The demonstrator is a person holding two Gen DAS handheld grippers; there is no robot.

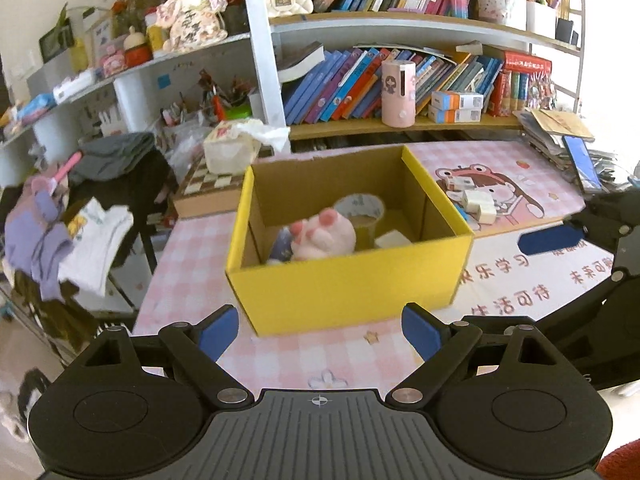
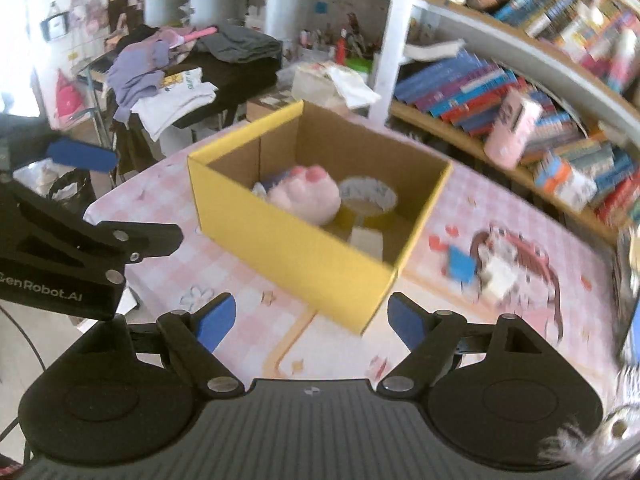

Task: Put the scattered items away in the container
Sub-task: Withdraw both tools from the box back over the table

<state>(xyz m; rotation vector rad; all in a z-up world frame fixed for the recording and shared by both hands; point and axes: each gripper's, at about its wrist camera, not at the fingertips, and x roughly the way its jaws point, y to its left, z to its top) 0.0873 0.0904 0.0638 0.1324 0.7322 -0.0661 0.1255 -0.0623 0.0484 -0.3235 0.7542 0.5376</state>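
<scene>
A yellow cardboard box (image 1: 348,280) (image 2: 288,244) stands open on the pink checked table mat. Inside lie a pink plush paw (image 1: 324,236) (image 2: 306,196), a tape roll (image 1: 360,208) (image 2: 370,196) and a small white block (image 1: 394,239) (image 2: 366,242). Several small white and blue items (image 1: 476,202) (image 2: 486,266) lie on the mat to the right of the box. My left gripper (image 1: 320,330) is open and empty just in front of the box. My right gripper (image 2: 310,322) is open and empty near the box's front right corner; it also shows in the left wrist view (image 1: 552,238).
Bookshelves (image 1: 400,92) with a pink cylinder (image 1: 398,94) run behind the table. A tissue box (image 1: 232,148) sits on a chessboard box behind the yellow box. Clothes (image 1: 68,240) pile on a chair to the left. A phone (image 1: 582,164) and papers lie at the far right.
</scene>
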